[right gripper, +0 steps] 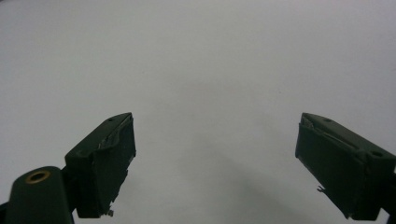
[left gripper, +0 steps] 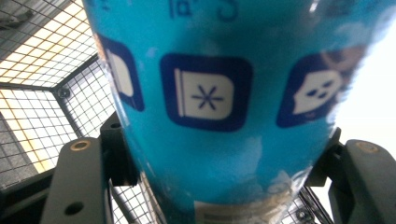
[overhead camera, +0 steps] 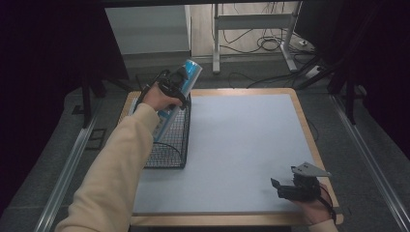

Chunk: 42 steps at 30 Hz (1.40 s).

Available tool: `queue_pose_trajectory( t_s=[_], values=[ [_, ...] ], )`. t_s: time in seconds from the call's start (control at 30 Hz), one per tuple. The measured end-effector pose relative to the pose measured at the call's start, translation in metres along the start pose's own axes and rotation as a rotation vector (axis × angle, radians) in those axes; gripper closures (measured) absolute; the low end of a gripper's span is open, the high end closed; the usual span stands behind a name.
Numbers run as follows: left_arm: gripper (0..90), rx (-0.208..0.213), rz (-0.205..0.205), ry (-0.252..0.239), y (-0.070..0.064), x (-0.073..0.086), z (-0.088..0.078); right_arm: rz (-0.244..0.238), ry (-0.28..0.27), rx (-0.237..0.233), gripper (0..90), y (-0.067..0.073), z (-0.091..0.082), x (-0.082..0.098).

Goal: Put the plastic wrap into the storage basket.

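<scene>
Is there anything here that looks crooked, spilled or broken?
Nothing looks spilled or broken. The blue bottle is tilted, but only because the left gripper holds it at a slant over the wire basket. The right gripper rests open above the bare grey mat.

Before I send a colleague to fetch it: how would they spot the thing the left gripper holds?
Start at the grey mat covering the wooden table, then go to the black wire mesh basket on its left edge. Leaning out of that basket, clamped by the left gripper, is a tall bright blue cylindrical can; dark blue square icons with white symbols mark it, and it is the only coloured item there.
</scene>
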State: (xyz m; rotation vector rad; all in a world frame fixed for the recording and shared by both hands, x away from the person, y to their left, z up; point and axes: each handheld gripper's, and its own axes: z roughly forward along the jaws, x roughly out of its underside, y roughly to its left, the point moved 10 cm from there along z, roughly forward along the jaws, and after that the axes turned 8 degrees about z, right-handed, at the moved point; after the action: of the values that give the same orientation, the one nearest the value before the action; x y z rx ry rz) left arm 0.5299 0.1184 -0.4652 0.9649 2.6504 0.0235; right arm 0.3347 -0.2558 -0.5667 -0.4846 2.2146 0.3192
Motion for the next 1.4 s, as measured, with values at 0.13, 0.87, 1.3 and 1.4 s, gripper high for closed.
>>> queue_pose_trajectory(
  t_s=[0.13, 0.87, 1.3, 1.4],
  values=[
    [31.6, 0.003, -0.011, 0.0, 0.001, 0.0, 0.009, 0.002, 0.003, 0.002, 12.4, 0.0, 0.0, 0.001],
    [31.6, -0.001, -0.052, 0.015, 0.01, 0.002, 0.041, 0.003, 0.005, 0.008, 12.4, -0.002, 0.001, 0.001],
    [31.5, -0.024, -0.07, 0.053, 0.022, 0.002, 0.058, 0.003, 0.007, 0.006, 12.4, -0.002, 0.002, 0.002],
    [31.5, -0.033, -0.074, 0.064, 0.025, 0.003, 0.061, 0.001, 0.006, 0.006, 12.4, -0.002, 0.002, 0.002]
  ],
)
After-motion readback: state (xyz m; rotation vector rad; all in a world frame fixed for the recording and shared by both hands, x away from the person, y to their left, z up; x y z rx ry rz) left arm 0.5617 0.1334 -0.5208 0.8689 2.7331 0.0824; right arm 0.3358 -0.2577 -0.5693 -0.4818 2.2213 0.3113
